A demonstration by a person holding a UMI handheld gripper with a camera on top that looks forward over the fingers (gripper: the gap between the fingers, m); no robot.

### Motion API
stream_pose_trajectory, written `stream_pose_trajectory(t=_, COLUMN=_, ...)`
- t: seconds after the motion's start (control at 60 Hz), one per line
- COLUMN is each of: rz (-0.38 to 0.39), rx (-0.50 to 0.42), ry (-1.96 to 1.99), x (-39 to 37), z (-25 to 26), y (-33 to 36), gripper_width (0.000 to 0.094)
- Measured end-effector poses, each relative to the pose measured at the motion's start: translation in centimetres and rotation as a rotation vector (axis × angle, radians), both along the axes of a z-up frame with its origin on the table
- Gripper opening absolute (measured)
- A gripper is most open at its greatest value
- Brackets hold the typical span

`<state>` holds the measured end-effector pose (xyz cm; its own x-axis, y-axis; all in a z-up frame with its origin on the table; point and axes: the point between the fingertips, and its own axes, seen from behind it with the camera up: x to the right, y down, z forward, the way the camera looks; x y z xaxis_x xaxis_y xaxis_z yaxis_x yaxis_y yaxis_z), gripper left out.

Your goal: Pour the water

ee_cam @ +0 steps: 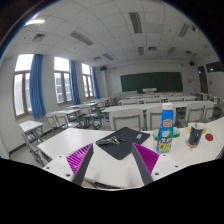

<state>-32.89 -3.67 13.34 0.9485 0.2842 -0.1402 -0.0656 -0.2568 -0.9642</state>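
Observation:
A tall blue and green carton-like container point(167, 122) stands upright on the white desk point(75, 145), beyond my right finger. A small clear cup point(194, 137) with something dark in it stands just right of the container. My gripper point(117, 165) is open and empty, with its magenta pads point(147, 160) spread wide above the desk. Both the container and the cup lie ahead and to the right of the fingers, apart from them.
A black pouch point(121, 146) with small metal items point(112, 140) on it lies just ahead, between the fingers. A small red thing point(210, 137) sits right of the cup. Rows of classroom desks and chairs point(125, 115) stand beyond, with windows at the left.

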Motion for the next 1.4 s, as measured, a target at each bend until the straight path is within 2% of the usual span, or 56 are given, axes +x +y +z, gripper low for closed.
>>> stream_pose_trajectory(t=0.233, rz=-0.085, rx=0.02, ry=-0.023, x=4.6, z=0.6, y=1.0, gripper_width=0.0833)
stream_pose_trajectory(t=0.417, rz=-0.224, rx=0.057, ry=-0.074, x=11.6, z=1.0, y=5.2, gripper_width=0.0834)
stream_pose_trajectory(t=0.533, rz=-0.286, rx=0.071, ry=-0.137, x=15.8, z=-0.1, y=9.2, gripper_width=0.083)
stream_pose_trajectory(t=0.65, rz=-0.308, rx=0.083, ry=-0.18, x=17.4, z=-1.6, y=14.2, gripper_width=0.0832)
stream_pose_trajectory(t=0.767, rz=-0.32, rx=0.039, ry=-0.167, x=17.7, z=-5.3, y=18.4, gripper_width=0.0819)
stream_pose_trajectory(t=0.833, rz=-0.312, rx=0.017, ry=-0.146, x=17.6, z=-6.8, y=19.3, gripper_width=0.0752)
stream_pose_trajectory(t=0.85, rz=-0.319, rx=0.006, ry=-0.149, x=18.1, z=-7.2, y=19.2, gripper_width=0.0713)
stream_pose_trajectory(t=0.867, rz=-0.335, rx=-0.001, ry=-0.159, x=18.6, z=-7.6, y=19.3, gripper_width=0.0614)
stream_pose_trajectory(t=0.95, rz=-0.367, rx=0.003, ry=-0.139, x=18.5, z=-7.5, y=19.4, gripper_width=0.0522)
stream_pose_trajectory(t=1.05, rz=-0.36, rx=0.007, ry=-0.125, x=19.8, z=-8.1, y=20.0, gripper_width=0.0403)
stream_pose_trajectory(t=1.2, rz=-0.31, rx=0.001, ry=-0.029, x=19.0, z=-7.7, y=20.2, gripper_width=0.0383)
stream_pose_trajectory(t=1.25, rz=-0.314, rx=-0.022, ry=0.077, x=18.2, z=-7.2, y=20.3, gripper_width=0.0383)
stream_pose_trajectory(t=1.4, rz=-0.279, rx=-0.017, ry=0.543, x=18.4, z=-2.9, y=19.9, gripper_width=0.0383)
